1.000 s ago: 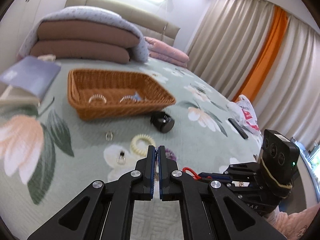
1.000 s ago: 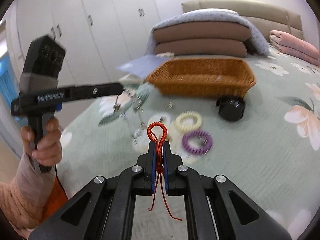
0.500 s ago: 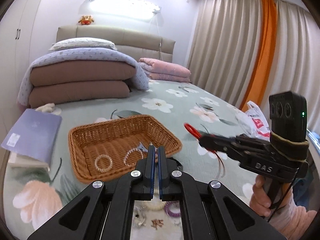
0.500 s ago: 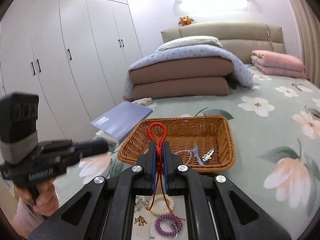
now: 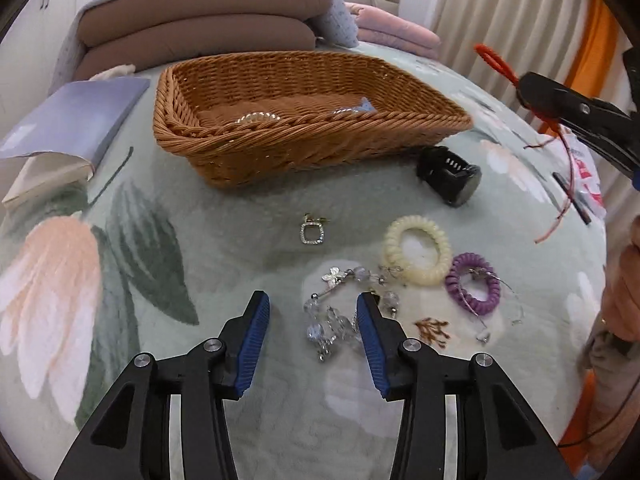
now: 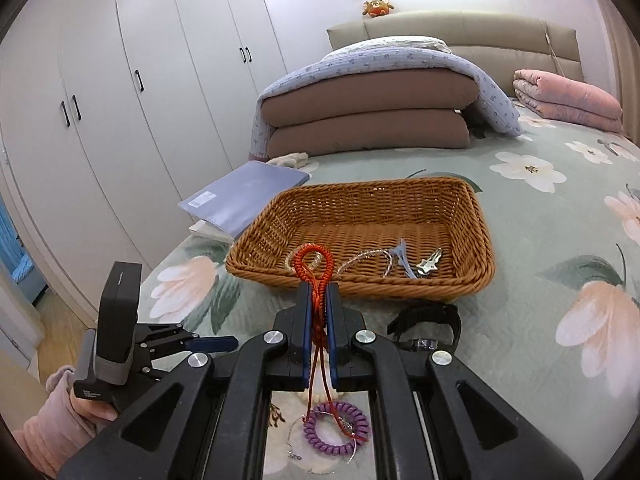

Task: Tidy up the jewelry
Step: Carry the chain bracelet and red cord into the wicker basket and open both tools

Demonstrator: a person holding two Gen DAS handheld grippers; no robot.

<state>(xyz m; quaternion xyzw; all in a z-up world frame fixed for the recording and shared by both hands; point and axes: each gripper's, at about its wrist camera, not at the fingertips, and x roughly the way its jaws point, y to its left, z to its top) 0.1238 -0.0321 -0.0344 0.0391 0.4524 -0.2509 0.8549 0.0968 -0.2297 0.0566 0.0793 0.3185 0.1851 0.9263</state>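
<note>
A: Right gripper [image 6: 318,300]: fingers clamped on the braided red cord bracelet [image 6: 314,264], loop up, tails trailing; held short of the rectangular woven wicker basket [image 6: 472,280], likely for a drop inside.

B: Left gripper [image 5: 312,316]: fingers have just been opening, apart now, flanking the clear glass-bead bracelet [image 5: 332,320] on the quilted floral bed cover [image 5: 200,240], pads not pressing.

A: The beads look hard and slippery. The cream spiral hair tie [image 5: 416,248] and purple coil tie [image 5: 472,284] lie beside them, springy.
</note>
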